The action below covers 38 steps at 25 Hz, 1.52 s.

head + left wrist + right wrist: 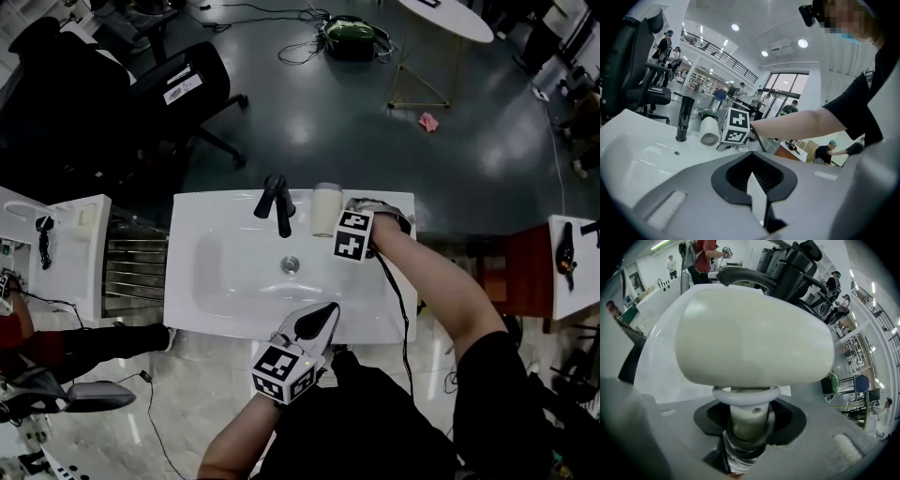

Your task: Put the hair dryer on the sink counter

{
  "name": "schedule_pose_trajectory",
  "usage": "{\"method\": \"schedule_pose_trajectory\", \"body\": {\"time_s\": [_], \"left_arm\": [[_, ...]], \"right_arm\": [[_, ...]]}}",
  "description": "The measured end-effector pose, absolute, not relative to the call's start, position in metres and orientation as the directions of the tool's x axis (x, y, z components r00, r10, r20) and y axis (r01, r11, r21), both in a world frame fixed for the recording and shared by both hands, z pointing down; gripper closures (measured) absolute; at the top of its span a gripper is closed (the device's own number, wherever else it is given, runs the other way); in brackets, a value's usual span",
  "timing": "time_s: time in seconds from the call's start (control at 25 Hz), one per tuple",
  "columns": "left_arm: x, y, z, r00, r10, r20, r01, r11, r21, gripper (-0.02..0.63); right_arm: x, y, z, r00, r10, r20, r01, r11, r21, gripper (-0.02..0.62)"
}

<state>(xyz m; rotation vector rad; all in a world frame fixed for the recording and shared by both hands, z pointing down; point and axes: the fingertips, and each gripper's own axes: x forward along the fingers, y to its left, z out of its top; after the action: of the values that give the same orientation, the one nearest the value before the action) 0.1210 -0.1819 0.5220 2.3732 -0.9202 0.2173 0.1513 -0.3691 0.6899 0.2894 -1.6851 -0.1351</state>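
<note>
The cream hair dryer (326, 208) is at the back rim of the white sink counter (216, 211), just right of the black faucet (277, 202). My right gripper (339, 225) is shut on the dryer's handle. In the right gripper view the dryer body (754, 341) fills the frame above the jaws (747, 427). The left gripper view shows its round grille (710, 131) low over the counter; I cannot tell whether it touches. My left gripper (319, 319) hovers at the counter's front edge, shut and holding nothing (757, 187).
A basin with a drain (291, 265) takes up the counter's middle. A black office chair (178, 94) stands behind at the left. A wire rack (136, 262) and a white side table (75, 244) flank the left, another table (572, 281) the right. People stand far off.
</note>
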Motion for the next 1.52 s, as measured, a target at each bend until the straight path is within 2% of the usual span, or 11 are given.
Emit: {"method": "schedule_pose_trajectory", "body": {"time_s": [0.52,1.12,1.52], "left_arm": [[0.114,-0.19,0.542,0.743,-0.563,0.361,-0.666,-0.573,0.477,0.603],[0.115,-0.193,0.549,0.743,-0.555,0.375,-0.666,-0.557,0.496,0.603],[0.115,-0.191,0.552,0.742,-0.558,0.372,-0.665,-0.547,0.508,0.603]], "right_arm": [[0.148,-0.372,0.705,-0.076,-0.218,0.973,-0.098,0.973,0.211,0.4],[0.146,-0.37,0.711,-0.061,-0.06,0.996,-0.09,0.994,0.054,0.391],[0.146,-0.37,0.711,-0.058,-0.058,0.997,-0.093,0.994,0.053,0.376]]}}
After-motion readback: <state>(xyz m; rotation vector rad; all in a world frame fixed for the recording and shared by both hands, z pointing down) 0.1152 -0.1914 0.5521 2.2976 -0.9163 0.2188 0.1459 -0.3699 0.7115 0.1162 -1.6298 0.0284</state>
